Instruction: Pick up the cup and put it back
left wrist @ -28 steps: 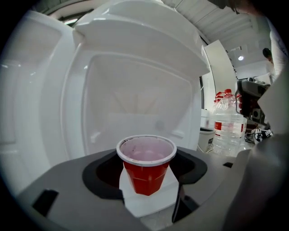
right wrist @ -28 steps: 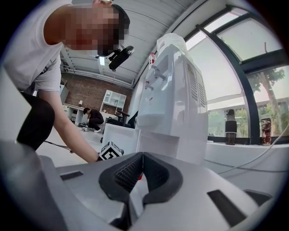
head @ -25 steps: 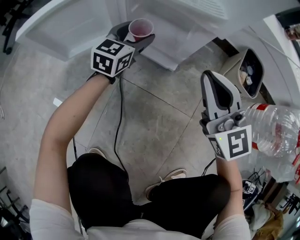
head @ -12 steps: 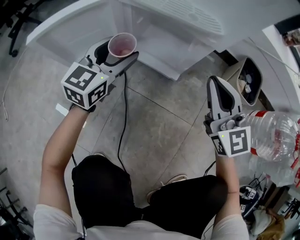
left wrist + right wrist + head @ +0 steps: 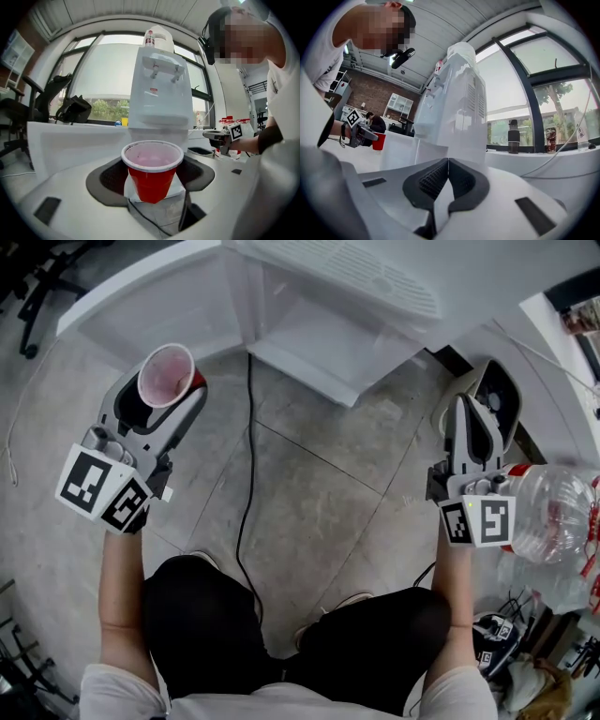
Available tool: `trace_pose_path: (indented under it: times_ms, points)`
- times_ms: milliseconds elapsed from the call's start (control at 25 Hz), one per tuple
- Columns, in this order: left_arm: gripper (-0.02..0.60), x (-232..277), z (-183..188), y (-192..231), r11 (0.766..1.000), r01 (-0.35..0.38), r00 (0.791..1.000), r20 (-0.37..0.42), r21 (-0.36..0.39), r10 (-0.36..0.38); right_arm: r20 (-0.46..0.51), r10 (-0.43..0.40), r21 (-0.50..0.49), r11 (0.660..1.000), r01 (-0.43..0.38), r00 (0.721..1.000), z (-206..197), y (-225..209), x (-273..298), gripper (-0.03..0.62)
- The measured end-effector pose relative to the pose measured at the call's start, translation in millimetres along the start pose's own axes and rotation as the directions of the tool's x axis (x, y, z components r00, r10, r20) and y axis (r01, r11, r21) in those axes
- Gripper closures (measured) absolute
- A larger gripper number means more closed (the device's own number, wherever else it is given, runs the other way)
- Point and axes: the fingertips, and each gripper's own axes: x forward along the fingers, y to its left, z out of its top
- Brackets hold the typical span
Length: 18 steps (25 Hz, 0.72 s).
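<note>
My left gripper (image 5: 169,390) is shut on a red cup (image 5: 167,376) with a white rim, upright and held above the floor, left of the white water dispenser (image 5: 328,296). In the left gripper view the cup (image 5: 152,173) sits between the dark pads, with the dispenser (image 5: 159,93) straight behind it. My right gripper (image 5: 476,418) hangs at the right with nothing in it. In its own view the jaws (image 5: 447,176) meet and are shut. That view also shows the cup (image 5: 378,140) far off at the left.
A large clear water bottle (image 5: 553,512) lies at the right, beside my right gripper. A bin with a dark liner (image 5: 502,381) stands just beyond that gripper. A black cable (image 5: 246,474) runs over the tiled floor from the dispenser towards the person's legs.
My left gripper has carried the cup away from the dispenser, leftward and back towards the person. The right gripper has shifted slightly forward and to the right, towards the bin.
</note>
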Motion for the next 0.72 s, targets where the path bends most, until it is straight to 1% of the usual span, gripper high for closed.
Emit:
trace_pose_path:
  times_ms: [160,320,480,600,720]
  points:
    - [0.252,-35,17,0,0.998,-0.058,0.997,0.049,-0.006,0.058,0.005,-0.004,0.005,1.0,0.004,1.0,-1,-1,0,0.572]
    - [0.252,-56,22,-10,0.997,-0.067,0.994,0.079,-0.035,0.07,0.018,-0.003,0.008,1.0,0.003,1.0,2,-1,3,0.572]
    - [0.252,-57,17,-19,0.997,-0.075,0.995,0.07,-0.014,0.076,0.017,0.005,0.008,1.0,-0.005,1.0,-1,2,6,0.572]
    - [0.252,-50,10,-24,0.997,-0.066,0.995,0.071,-0.039,0.068,0.021,0.009,0.007,1.0,-0.01,1.0,0,4,6,0.572]
    - [0.252,-50,13,-25,0.997,-0.063,0.994,0.085,-0.05,0.067,0.023,0.014,0.002,1.0,-0.014,1.0,1,6,6,0.572]
